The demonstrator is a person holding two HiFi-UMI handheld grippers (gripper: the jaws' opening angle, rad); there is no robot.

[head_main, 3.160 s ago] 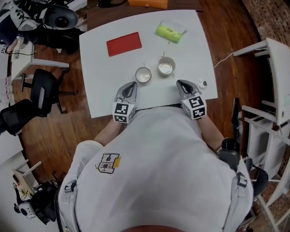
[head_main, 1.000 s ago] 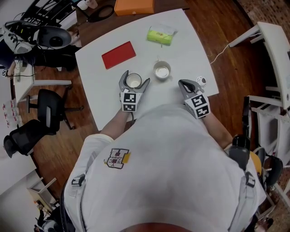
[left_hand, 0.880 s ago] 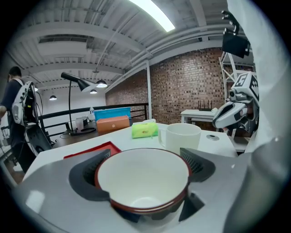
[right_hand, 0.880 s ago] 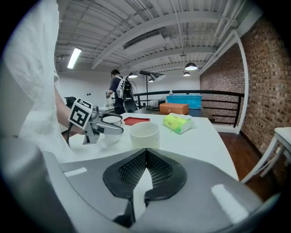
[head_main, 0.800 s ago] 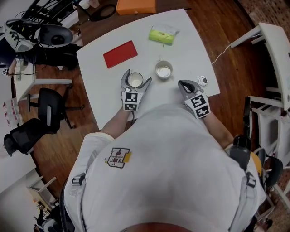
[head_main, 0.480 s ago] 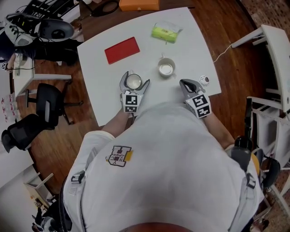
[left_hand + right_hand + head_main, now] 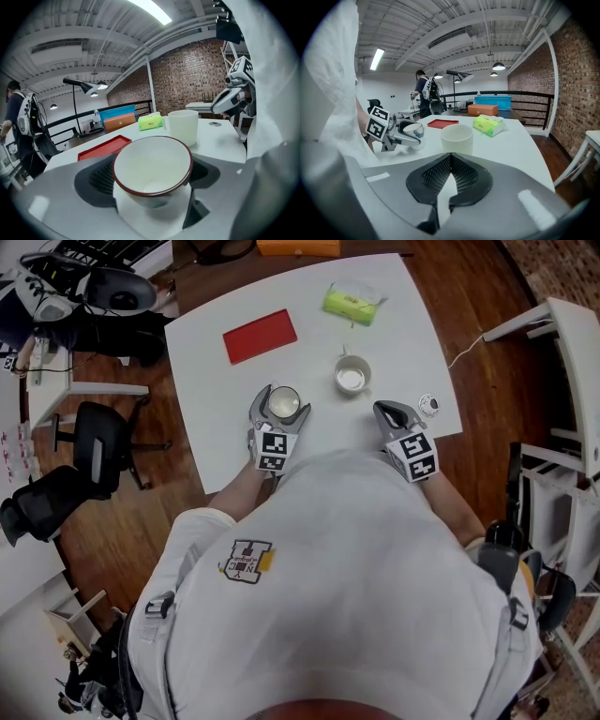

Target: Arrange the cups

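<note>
**Left tongs round the red-rimmed cup, right tongs shut and empty**

I had both tongs over the near edge of the white table point(image 7: 211, 418). My left gripper point(image 7: 281, 402) reached out over the tabletop with its jaws set wide, one on each side of the red-rimmed cup point(image 7: 152, 168). They had just been closing in on it. The cup stood upright on the table between the dark pads, and its rim sat very close to both of them. I could not make out any firm squeeze, so I counted it as not gripped. The cup looked empty inside.

My right gripper point(image 7: 450, 161) rested near the table's right front corner. Its jaws were pressed together along their whole length, and there was nothing between them.

The white mug point(image 7: 352, 379) stood upright just beyond and to the right of the cup, apart from it and touched by neither gripper. In the head view its handle pointed away from me. From the right gripper view the mug stood straight ahead of the shut jaws.

Farther back, a flat red tray point(image 7: 260, 335) lay toward the left. A green tissue pack point(image 7: 352, 305) lay toward the far right. A small round object point(image 7: 429, 406) sat close to the right edge, just beside my right gripper.
</note>
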